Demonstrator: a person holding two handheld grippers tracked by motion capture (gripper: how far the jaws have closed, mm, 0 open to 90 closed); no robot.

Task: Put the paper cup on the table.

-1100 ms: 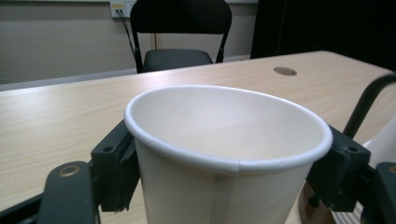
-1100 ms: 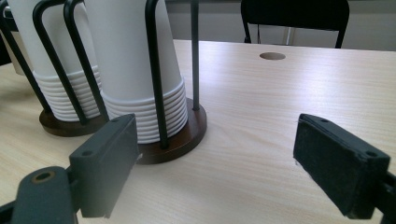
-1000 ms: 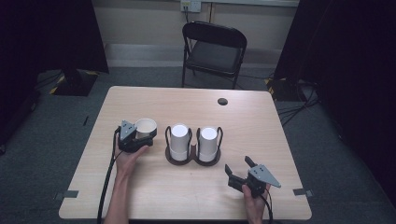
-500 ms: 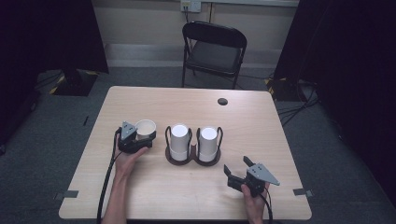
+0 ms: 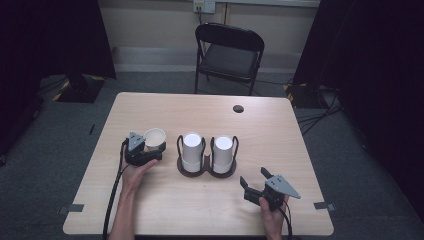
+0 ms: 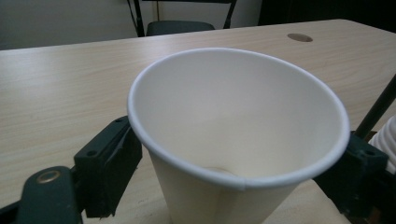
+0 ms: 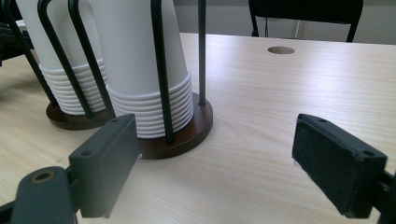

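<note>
The left hand-held gripper (image 5: 150, 151) has just been opening its jaws; a white paper cup (image 6: 238, 135) stands upright between them on the worktop (image 5: 165, 112), the pads set just beside its wall. The right hand-held gripper (image 5: 255, 182) rests open, its jaws wide apart, with the cup rack (image 7: 173, 135) just ahead.

The paper cup (image 6: 238, 135) loses its base below the left gripper view's bottom edge; whether the pads (image 6: 109, 172) touch its wall cannot be told. In the right gripper view, the 2 cup stacks (image 7: 140, 60) run off the top, and the chair (image 7: 306, 11) shows legs alone.
</note>
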